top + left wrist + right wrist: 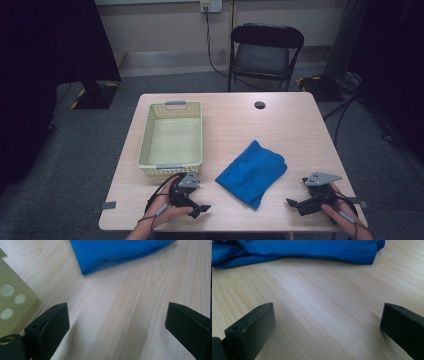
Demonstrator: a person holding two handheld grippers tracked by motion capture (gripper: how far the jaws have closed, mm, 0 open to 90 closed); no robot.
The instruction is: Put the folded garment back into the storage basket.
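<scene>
A folded blue cloth (252, 171) lies on the wooden table (280, 125), right of centre near the front. My left gripper (199, 210) rests at the front edge, left of the cloth, open with bare wood between its jaws; the cloth (117, 252) lies beyond them. My right gripper (296, 205) sits at the front right, pointing left toward the cloth, also open with nothing between its jaws. The cloth's edge (294, 248) lies just ahead of it. A pale yellow plastic basket (172, 137) stands empty on the table's left side, behind the left gripper.
The basket's perforated wall (12, 300) is close on the left of the left gripper. A small dark round hole (259, 105) sits near the table's far edge. A black folding chair (265, 50) stands behind the table. Cables run across the floor (350, 107) at right.
</scene>
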